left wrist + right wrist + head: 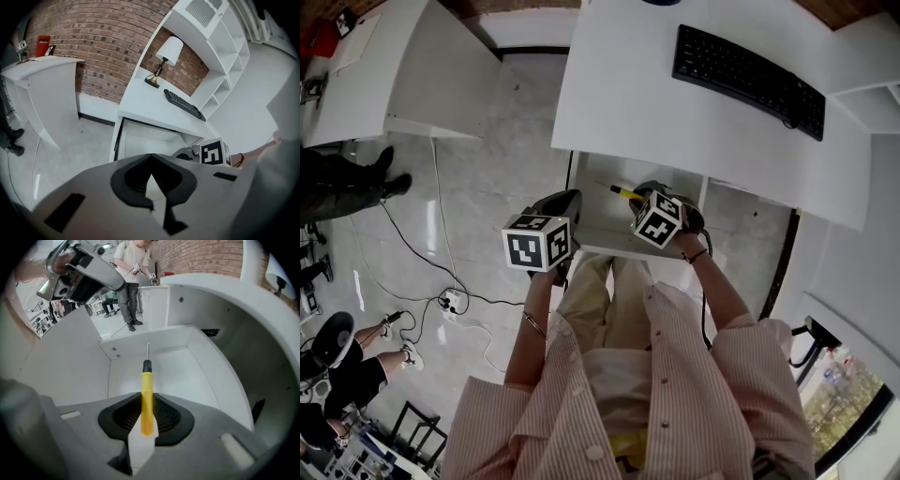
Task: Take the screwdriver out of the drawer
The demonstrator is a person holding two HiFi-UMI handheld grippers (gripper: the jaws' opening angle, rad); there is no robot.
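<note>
The yellow-handled screwdriver (147, 394) is pinched by its handle in the right tongs (147, 417), with its shaft pointing into the open drawer (187, 366) under the worktop (656, 103). The left tongs (151, 180) are closed and empty, just beside the drawer's front. A keyboard (750, 80) lies on the worktop.

An office: a white counter (628, 94) bearing a keyboard (748, 67) and lamp (164, 58), shelves (220, 56), a brick wall (103, 37).
</note>
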